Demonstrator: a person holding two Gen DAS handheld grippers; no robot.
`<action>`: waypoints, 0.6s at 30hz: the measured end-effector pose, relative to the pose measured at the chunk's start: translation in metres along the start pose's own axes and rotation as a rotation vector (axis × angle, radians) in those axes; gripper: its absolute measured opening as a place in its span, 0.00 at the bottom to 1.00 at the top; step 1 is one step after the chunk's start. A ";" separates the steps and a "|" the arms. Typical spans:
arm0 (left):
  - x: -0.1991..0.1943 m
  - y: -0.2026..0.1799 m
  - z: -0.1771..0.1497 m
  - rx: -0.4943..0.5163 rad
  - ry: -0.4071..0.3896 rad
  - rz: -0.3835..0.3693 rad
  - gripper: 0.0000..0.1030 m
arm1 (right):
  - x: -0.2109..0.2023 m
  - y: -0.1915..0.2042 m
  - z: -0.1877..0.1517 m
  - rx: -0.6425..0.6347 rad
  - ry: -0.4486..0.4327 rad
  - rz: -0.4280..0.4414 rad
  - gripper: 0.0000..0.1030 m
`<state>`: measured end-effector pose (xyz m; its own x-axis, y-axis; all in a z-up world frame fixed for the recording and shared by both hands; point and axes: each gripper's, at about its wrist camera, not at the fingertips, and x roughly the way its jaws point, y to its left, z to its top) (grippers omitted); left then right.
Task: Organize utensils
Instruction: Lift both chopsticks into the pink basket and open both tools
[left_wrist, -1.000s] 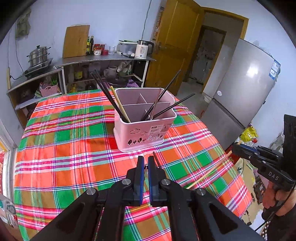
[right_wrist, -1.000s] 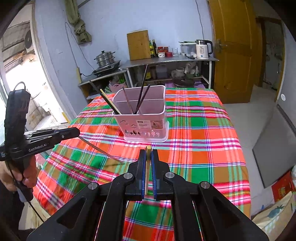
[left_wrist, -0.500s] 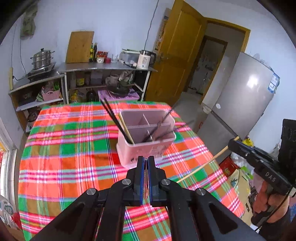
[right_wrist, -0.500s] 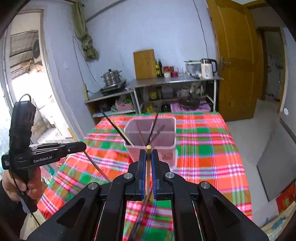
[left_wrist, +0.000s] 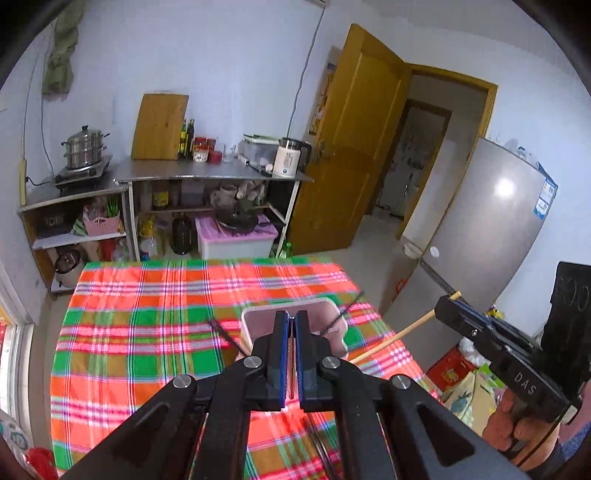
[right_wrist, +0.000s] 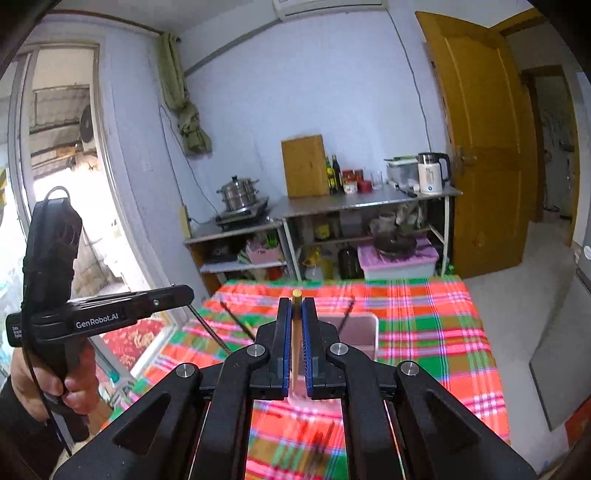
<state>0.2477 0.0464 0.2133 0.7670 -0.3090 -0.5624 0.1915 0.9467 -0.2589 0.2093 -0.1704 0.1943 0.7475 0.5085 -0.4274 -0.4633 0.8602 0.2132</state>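
Note:
A pink utensil holder (left_wrist: 258, 319) (right_wrist: 364, 332) stands on the plaid-covered table (left_wrist: 147, 332), with several black chopsticks leaning in its compartments. My left gripper (left_wrist: 291, 314) (right_wrist: 190, 293) is shut on a thin black chopstick (right_wrist: 208, 328) that slants down toward the table. It hovers above and just short of the holder, hiding much of it. My right gripper (right_wrist: 296, 301) (left_wrist: 441, 306) is shut on a pale wooden chopstick (right_wrist: 295, 343) (left_wrist: 391, 338), held over the table's near side and pointing toward the holder. A hand grips each handle.
Beyond the table's far edge stands a steel counter (left_wrist: 214, 173) with a kettle (left_wrist: 290, 160), a cutting board and bottles. A steamer pot (right_wrist: 238, 192) sits on a lower shelf. A fridge (left_wrist: 491, 229) and an open wooden door (left_wrist: 354, 147) are on the right.
Both grippers have risen and tilted up with their chopsticks still held. The holder has slid down in both views and now sits partly behind the fingers.

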 end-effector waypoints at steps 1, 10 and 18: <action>0.003 0.000 0.005 0.000 -0.005 0.004 0.03 | 0.004 0.000 0.003 0.004 -0.008 0.004 0.05; 0.034 0.006 0.021 -0.001 -0.011 0.022 0.03 | 0.032 -0.009 0.011 0.034 -0.032 0.003 0.05; 0.069 0.020 0.006 -0.024 0.030 0.015 0.03 | 0.060 -0.014 -0.002 0.039 0.010 -0.016 0.05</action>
<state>0.3085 0.0444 0.1741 0.7508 -0.2973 -0.5898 0.1650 0.9491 -0.2683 0.2595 -0.1523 0.1636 0.7493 0.4948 -0.4401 -0.4326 0.8689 0.2403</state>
